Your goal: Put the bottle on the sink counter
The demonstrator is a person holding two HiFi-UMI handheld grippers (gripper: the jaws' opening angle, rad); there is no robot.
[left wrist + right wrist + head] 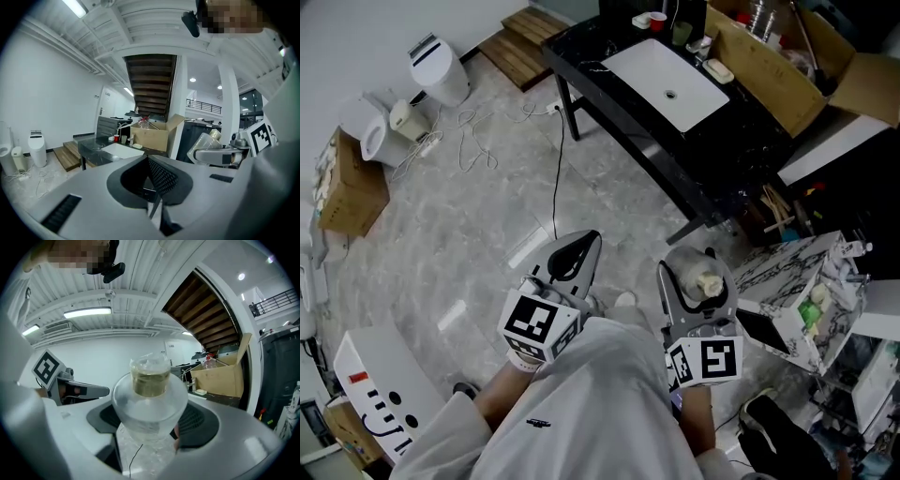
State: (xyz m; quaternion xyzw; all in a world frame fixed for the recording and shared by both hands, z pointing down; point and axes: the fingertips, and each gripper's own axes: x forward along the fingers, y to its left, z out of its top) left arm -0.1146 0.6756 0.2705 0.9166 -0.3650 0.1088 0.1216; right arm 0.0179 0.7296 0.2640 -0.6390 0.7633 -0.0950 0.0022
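Our right claw (151, 425) grips the bottle (149, 394) between wide-set jaws. The bottle is clear, crinkled plastic with a broad shoulder and a pale yellowish neck pointing away from us. Our left claw (157, 187) is closed on nothing. The bottle is well apart from the black desk (750, 150) and its white basin (666, 80), above a grey marbled floor (487, 216). A cardboard box (773, 70) sits near the basin.

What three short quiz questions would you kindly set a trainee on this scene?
1. Fill in: the left gripper's jaws are ___ (open or shut).
2. What holds the bottle? A left gripper; B right gripper; C nothing.
3. True or false: the bottle stands on the counter.
Key: 1 shut; 2 B; 3 false.
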